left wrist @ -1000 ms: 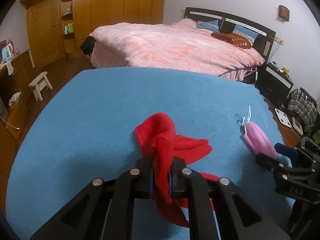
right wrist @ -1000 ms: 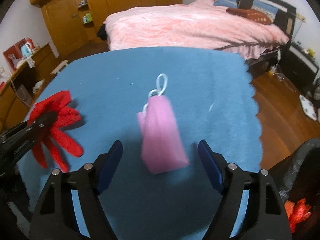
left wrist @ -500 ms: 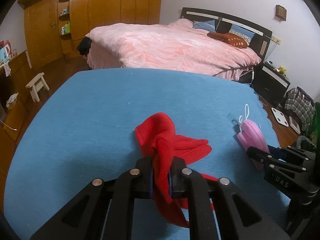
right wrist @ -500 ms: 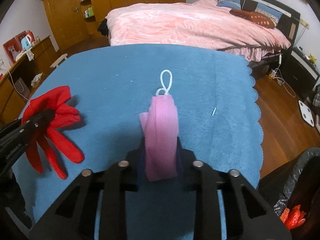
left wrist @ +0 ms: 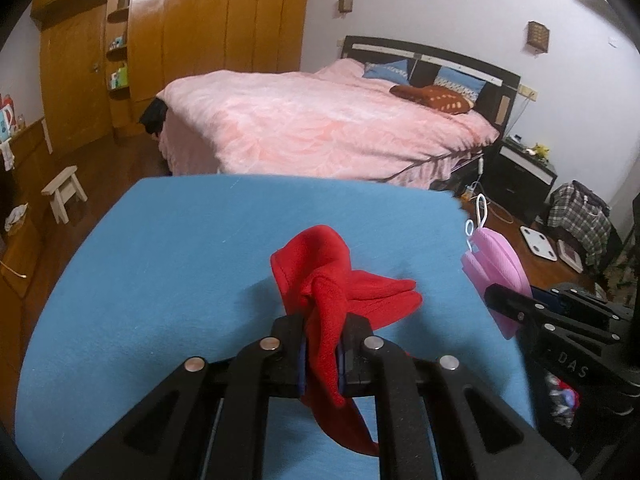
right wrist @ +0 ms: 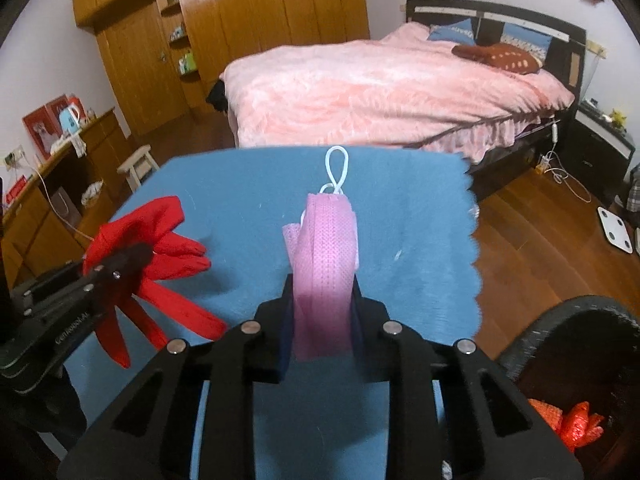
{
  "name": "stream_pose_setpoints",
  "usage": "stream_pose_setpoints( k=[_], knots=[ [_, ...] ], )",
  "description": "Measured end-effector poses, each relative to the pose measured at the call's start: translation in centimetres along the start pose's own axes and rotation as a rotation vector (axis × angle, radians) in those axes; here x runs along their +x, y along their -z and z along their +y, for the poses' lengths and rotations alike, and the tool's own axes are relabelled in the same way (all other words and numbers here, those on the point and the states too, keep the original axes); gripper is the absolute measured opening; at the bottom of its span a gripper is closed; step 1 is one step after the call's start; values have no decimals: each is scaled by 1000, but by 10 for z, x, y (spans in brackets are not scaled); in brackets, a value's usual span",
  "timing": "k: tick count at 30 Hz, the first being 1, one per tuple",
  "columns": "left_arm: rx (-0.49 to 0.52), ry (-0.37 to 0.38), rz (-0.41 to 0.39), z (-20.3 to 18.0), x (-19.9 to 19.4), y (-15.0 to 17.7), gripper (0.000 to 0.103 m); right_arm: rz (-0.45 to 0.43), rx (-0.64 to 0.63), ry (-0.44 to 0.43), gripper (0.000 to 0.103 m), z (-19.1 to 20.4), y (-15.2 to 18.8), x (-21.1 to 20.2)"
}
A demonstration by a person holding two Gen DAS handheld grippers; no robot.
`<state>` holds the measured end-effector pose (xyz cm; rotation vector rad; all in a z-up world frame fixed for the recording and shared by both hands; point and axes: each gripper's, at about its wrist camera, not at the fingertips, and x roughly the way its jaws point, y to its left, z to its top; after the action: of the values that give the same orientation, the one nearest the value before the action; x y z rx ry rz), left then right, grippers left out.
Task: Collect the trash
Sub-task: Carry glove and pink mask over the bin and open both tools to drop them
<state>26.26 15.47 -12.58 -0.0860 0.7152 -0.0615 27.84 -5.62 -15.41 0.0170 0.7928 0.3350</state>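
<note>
Left gripper (left wrist: pixel 322 354) clamped on red glove (left wrist: pixel 340 284), right gripper (right wrist: pixel 322 312) pinching pink face mask (right wrist: pixel 324 256) — above blue cloth-covered table (right wrist: pixel 248 184), pink-quilted bed (right wrist: pixel 380 84) beyond, black trash bin (right wrist: pixel 580 344) at right.

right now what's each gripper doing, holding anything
Left gripper: shut on the red glove, lifted off the blue cloth.
Right gripper: jaws have just been closing, now shut on the pink face mask.
</note>
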Motion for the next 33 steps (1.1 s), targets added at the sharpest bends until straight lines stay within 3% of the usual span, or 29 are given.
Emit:
stream_pose_setpoints(
  k=[19,33],
  knots=[
    [103,201,-63,-133,-60,-5,10,-146,66,104,25,-81,27,-134],
    [194,318,-41,-218,-64,14,10,-172,157,230,25,-155,65,-183]
  ],
)
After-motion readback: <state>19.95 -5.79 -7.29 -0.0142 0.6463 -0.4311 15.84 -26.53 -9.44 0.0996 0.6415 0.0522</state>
